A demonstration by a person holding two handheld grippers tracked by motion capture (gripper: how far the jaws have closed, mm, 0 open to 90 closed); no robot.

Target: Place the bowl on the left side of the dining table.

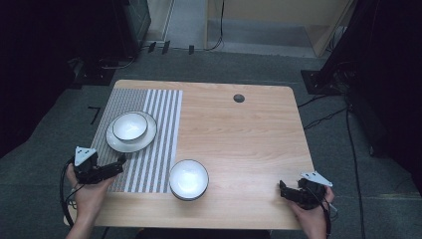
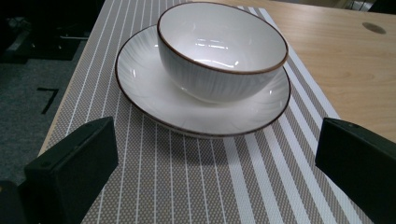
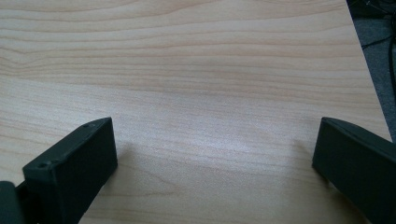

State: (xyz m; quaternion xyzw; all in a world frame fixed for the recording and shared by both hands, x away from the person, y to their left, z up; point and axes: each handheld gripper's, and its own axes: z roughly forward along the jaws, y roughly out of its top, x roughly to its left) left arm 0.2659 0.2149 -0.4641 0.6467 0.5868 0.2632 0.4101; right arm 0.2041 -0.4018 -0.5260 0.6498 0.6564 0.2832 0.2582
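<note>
A white bowl with a dark rim (image 1: 130,126) (image 2: 221,49) stands on a white plate (image 1: 144,140) (image 2: 154,95), both on a striped placemat (image 1: 154,149) (image 2: 196,186) at the table's left. A second white bowl (image 1: 188,179) sits alone near the front middle, partly on the mat's corner. My left gripper (image 1: 119,164) (image 2: 217,163) is open, low over the mat just in front of the plate, with nothing between its jaws. My right gripper (image 1: 282,191) (image 3: 215,163) is open over bare wood at the front right.
The wooden table (image 1: 239,134) has a round cable hole (image 1: 239,98) at the back. Dark stands and cables (image 1: 328,117) lie on the grey floor around the table.
</note>
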